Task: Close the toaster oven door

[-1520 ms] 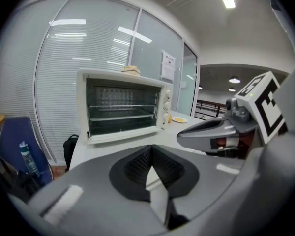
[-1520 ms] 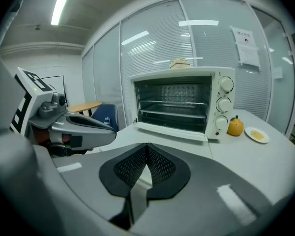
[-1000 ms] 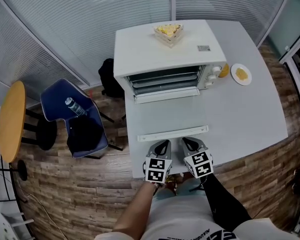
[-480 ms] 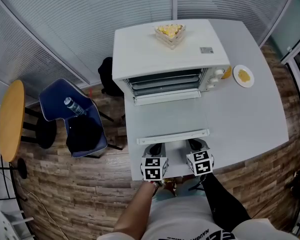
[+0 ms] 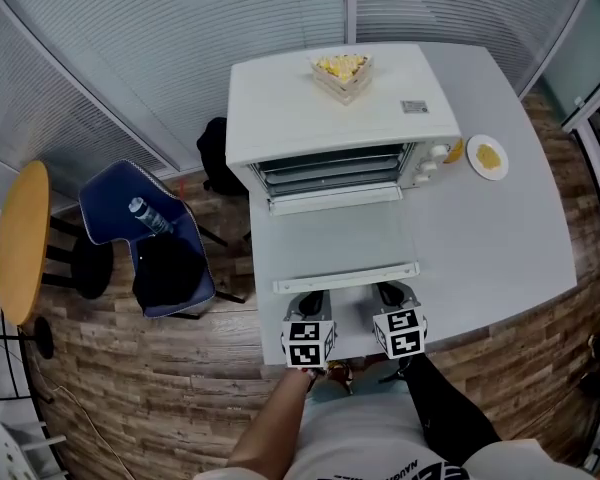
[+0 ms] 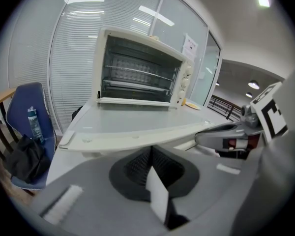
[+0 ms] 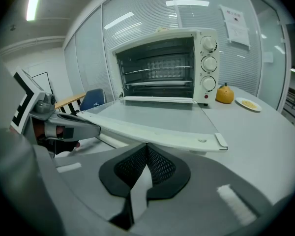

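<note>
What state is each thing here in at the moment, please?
toaster oven door: fully open, lying flat.
left gripper: shut, empty, near the door's handle.
right gripper: shut, empty, near the door's handle.
toaster oven: nothing visible on its racks.
plate: holds yellow food.

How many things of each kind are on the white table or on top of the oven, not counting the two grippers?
oven: 1
food box: 1
plate: 1
orange fruit: 1
Total: 4
</note>
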Tool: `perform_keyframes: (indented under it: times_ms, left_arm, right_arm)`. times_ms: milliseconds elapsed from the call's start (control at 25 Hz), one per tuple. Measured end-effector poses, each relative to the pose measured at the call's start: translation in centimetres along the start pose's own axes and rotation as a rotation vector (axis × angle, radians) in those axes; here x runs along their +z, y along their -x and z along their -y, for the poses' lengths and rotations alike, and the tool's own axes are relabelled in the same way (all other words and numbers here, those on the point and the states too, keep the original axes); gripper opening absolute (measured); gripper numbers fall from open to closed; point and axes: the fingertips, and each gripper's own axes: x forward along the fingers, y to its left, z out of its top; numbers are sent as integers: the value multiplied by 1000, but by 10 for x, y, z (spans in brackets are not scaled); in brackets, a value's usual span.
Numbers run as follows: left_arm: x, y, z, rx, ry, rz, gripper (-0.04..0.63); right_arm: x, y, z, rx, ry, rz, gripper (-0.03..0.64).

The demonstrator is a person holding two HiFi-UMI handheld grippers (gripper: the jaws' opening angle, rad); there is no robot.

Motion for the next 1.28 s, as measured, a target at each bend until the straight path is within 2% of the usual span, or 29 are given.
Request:
perform_keyframes:
  times_ms: [360, 880, 1120, 1280]
  left_arm:
    - [28, 12, 2, 23, -64, 91, 55]
    - [96, 32, 8, 55, -173, 236, 55]
    - [124, 37, 7, 89, -196, 260, 55]
    - [145, 40, 9, 91, -222, 309, 55]
  right_arm:
    - [28, 13, -1, -41, 32, 98, 3]
    - [92, 30, 6, -95, 56, 241, 3]
    - [121, 35, 8, -83, 46, 304, 2]
    - [142, 39, 9, -78, 52, 344, 2]
